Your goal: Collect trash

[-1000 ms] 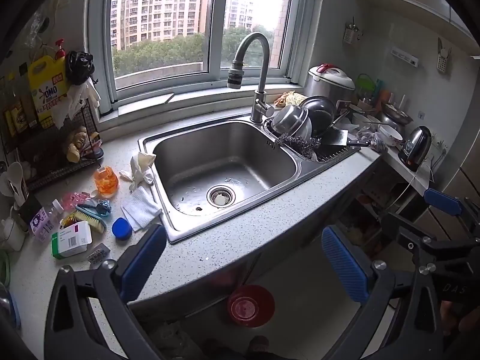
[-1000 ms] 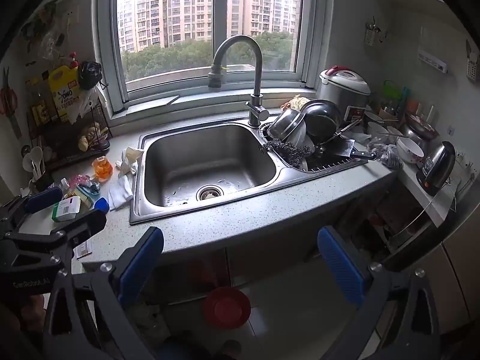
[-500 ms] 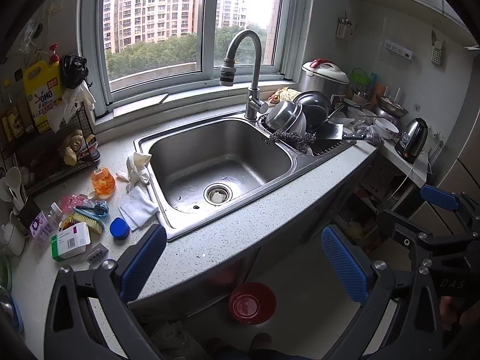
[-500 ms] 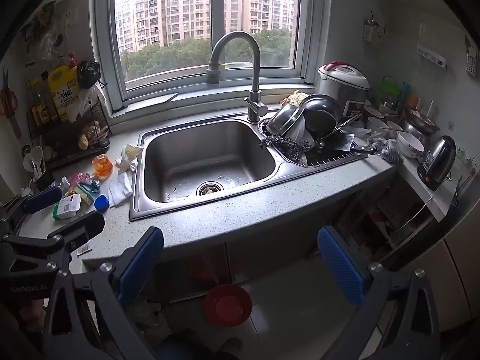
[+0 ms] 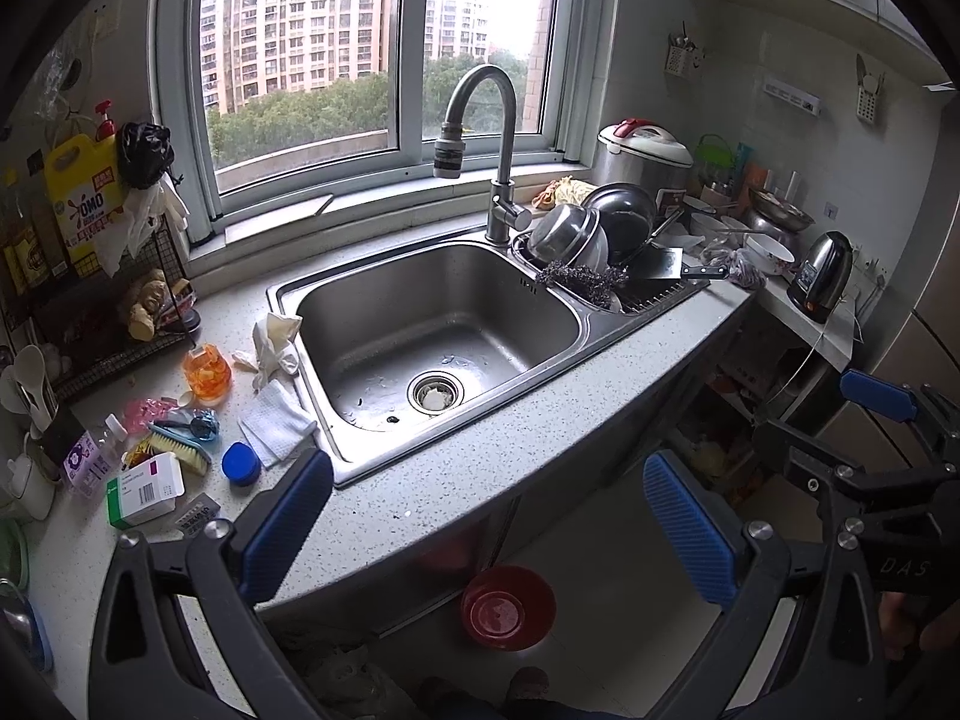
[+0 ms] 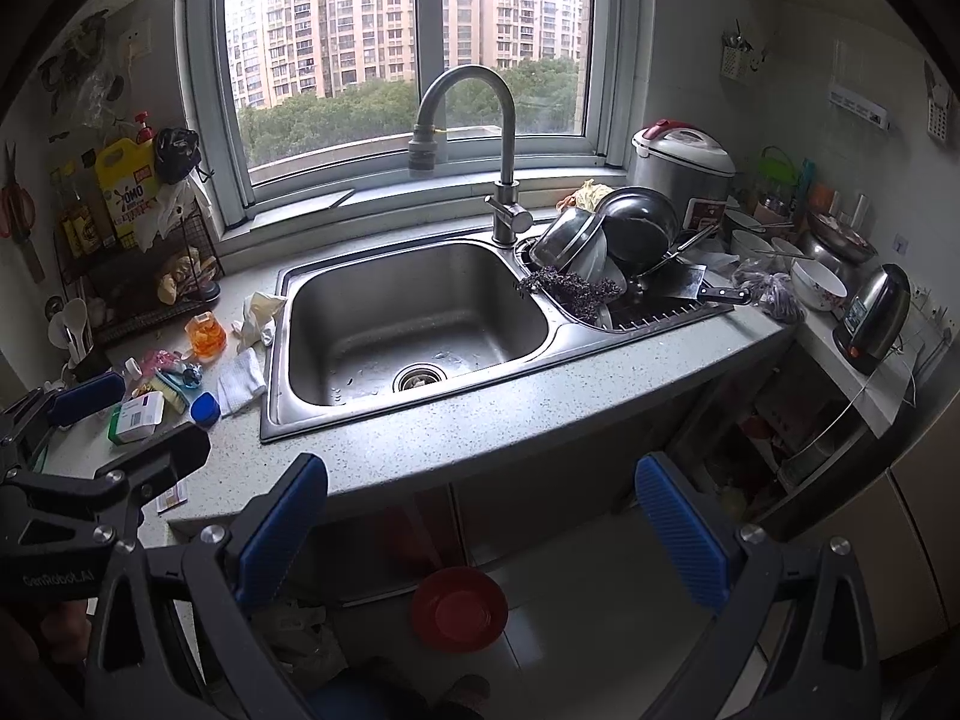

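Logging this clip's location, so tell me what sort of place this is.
A home kitchen, most likely in a flat: a steel sink with a gooseneck tap, a rice cooker by stacked pans, and tower blocks outside the window.

Daylight reaches you from the window (image 5: 384,60) straight ahead of both tools, and its upper panes are blown out to near white in the left view. The sink (image 5: 438,324) ahead shows soft sheen on its steel walls, no hard glare. Below your tools, the floor (image 6: 570,588) under the table (image 5: 480,468) sits in dull shadow. Both pictures are sharp in the middle, with no motion blur. The fisheye bends the window frame into a curve, and black vignette fills all four corners. The faucet (image 6: 474,138) stands dark against the bright glass.
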A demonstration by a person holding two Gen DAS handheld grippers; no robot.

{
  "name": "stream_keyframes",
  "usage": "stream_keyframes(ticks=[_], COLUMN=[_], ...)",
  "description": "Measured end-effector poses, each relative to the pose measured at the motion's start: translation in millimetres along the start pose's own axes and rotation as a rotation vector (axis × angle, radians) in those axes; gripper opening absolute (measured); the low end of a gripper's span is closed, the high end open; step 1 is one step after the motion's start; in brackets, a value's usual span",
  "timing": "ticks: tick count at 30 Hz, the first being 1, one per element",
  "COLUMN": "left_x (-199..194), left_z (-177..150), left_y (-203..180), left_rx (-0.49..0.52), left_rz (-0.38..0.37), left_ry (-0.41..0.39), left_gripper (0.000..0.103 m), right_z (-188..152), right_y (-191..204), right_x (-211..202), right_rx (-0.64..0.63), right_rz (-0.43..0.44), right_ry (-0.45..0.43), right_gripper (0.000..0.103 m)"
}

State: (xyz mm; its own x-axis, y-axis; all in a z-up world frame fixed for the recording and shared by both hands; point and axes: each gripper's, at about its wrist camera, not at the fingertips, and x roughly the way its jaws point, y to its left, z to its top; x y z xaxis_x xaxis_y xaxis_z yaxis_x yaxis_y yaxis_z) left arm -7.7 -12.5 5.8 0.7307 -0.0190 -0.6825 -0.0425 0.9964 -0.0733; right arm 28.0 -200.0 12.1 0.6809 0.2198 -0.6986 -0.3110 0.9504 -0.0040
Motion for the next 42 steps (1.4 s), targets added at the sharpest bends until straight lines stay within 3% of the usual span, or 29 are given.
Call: stream_keyframes(ticks=[31, 42], left_x=[0.2, 8.9], left_z=[-4.6, 5.6], left_y=[4.1, 15.9], left_rx=[-0.01, -0.019], left_rz=[0.003, 0.021], left_ry=[0.017, 0.026], left_gripper=[0.103, 0.103], right_z=[-1.5, 12.0], right_y=[0.6, 7.7], right_x=[2.1, 11.6], right_rx=[-0.007, -0.029], right_rz=[0.005, 0.023], right_ry=[0.021, 0.031], right_gripper=[0.103, 0.103])
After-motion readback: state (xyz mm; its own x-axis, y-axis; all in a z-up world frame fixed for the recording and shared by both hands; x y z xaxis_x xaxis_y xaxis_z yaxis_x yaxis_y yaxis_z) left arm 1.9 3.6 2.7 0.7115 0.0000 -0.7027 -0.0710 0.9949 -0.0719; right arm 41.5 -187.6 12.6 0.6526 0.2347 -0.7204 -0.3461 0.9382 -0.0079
